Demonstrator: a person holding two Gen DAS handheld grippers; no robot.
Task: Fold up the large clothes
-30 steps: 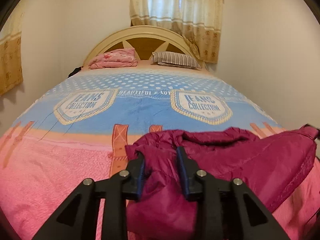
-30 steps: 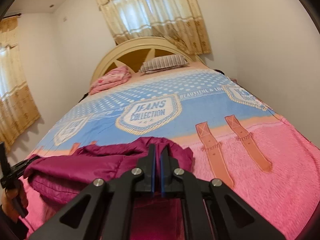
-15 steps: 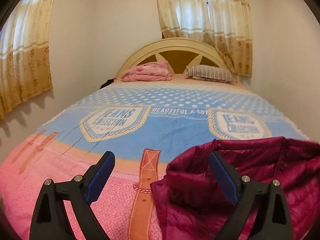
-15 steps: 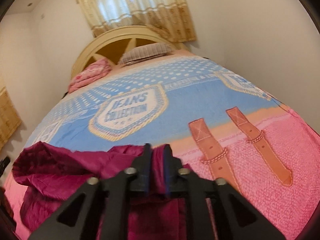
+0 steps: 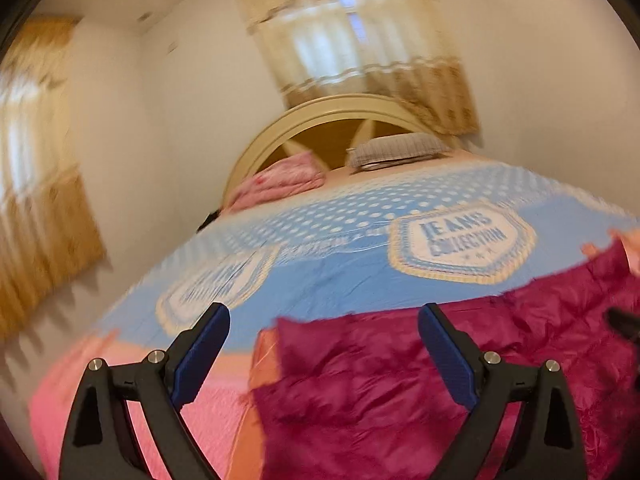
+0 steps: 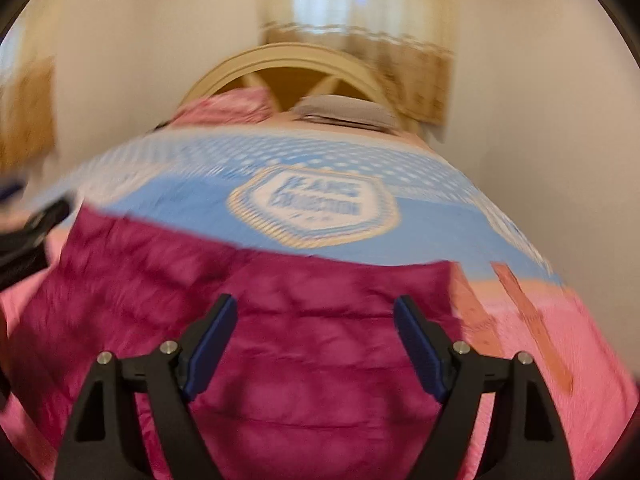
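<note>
A magenta quilted jacket (image 5: 400,384) lies spread on the near, pink end of the bed. In the left wrist view my left gripper (image 5: 324,320) is open and empty above the jacket's left edge. In the right wrist view my right gripper (image 6: 316,312) is open and empty over the middle of the jacket (image 6: 304,320). The left gripper shows at the left edge of the right wrist view (image 6: 36,224). The right gripper's dark tip shows at the right edge of the left wrist view (image 5: 624,322). Both views are blurred by motion.
The bed has a blue and pink blanket (image 5: 344,264) with "JEANS COLLECTION" badges. A pink folded cloth (image 5: 280,184) and a striped pillow (image 5: 396,150) lie by the arched headboard (image 5: 340,120). White walls stand on both sides, with curtains (image 5: 360,48) behind.
Both grippers have let go of the jacket and opened, the left first and the right within the last half second. The jacket now lies flatter and wider. Both cameras have swung.
</note>
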